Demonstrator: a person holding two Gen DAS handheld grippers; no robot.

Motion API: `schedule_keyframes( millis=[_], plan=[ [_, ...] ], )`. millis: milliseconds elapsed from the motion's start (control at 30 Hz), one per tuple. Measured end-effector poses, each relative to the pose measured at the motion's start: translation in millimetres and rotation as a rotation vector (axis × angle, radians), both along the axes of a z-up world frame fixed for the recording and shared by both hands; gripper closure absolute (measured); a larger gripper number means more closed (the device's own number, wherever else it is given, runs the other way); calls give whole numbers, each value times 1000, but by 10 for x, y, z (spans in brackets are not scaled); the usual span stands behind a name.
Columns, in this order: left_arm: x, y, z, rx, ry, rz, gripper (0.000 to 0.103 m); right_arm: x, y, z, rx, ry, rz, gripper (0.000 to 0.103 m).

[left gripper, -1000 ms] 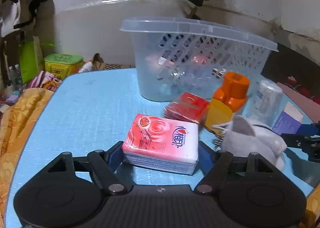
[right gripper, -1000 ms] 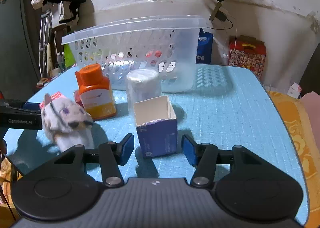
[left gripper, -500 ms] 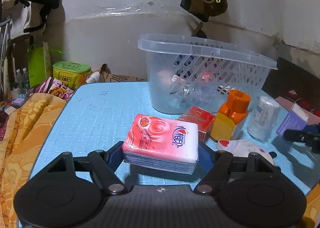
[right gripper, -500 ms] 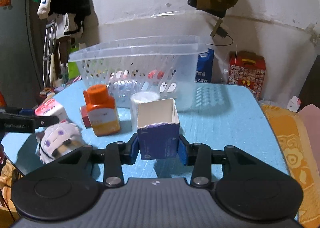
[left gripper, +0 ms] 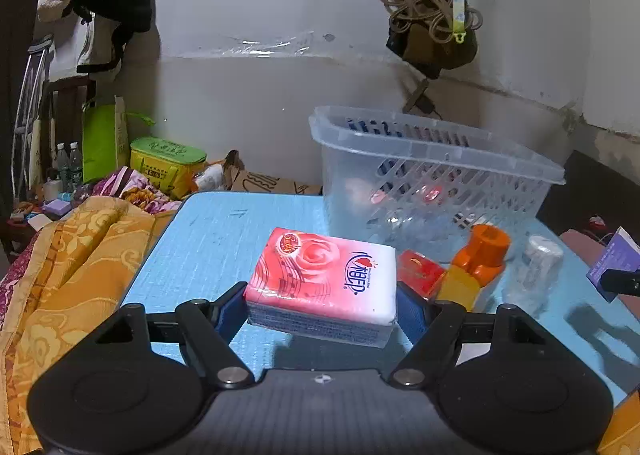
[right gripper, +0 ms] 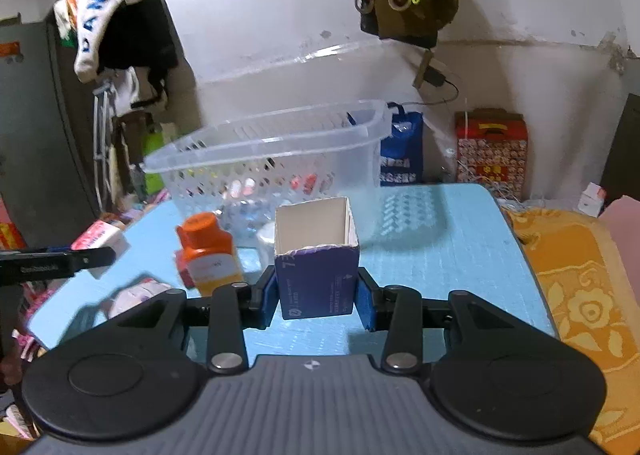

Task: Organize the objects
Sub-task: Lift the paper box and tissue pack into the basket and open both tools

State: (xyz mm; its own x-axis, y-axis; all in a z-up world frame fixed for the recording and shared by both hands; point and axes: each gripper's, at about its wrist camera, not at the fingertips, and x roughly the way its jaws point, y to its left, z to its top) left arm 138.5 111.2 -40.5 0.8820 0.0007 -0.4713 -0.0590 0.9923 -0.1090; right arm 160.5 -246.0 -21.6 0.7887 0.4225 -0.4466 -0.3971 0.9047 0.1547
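Gripping: left claw [left gripper: 322, 309] soft tissue pack [left gripper: 324, 285], right claw [right gripper: 316, 301] open-topped cardboard box [right gripper: 316, 267].

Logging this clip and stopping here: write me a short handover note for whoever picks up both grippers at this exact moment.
Left gripper: shut on the pink tissue pack, held clear of the blue table.
Right gripper: shut on the open purple box, also off the table.
Clear basket stands at the far side of the table; small items show through its walls.
On the table in front of it: orange-capped bottle, red packet, white roll, and a plush toy, blurred.
Done: both items picked up.
Left: probably drop both in the basket, then collect the four loose items.
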Motion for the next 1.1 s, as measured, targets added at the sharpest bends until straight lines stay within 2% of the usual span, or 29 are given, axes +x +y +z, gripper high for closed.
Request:
schedule_keyframes(
  millis=[500,733,900,967,1033,1100],
  plan=[
    [-206,-348,233,31,-104,-114,25,-173,-23,167,34,-64,67,60],
    [-191,-392,393,-23,-151,-141,25,-51,-121,303,96,-101,68,60],
    [-48,-356,699,-128,-189,-156,25,278,36,590,95,-171,68,60],
    [144,-382,857,-163,-198,-163,25,526,151,712,97,-170,75,60],
    [433,-424,1008,-189,-191,-166,25,813,292,788,58,-167,74,59],
    [700,-470,1092,-191,-197,-145,25,1184,455,770,-11,-104,68,59]
  ],
)
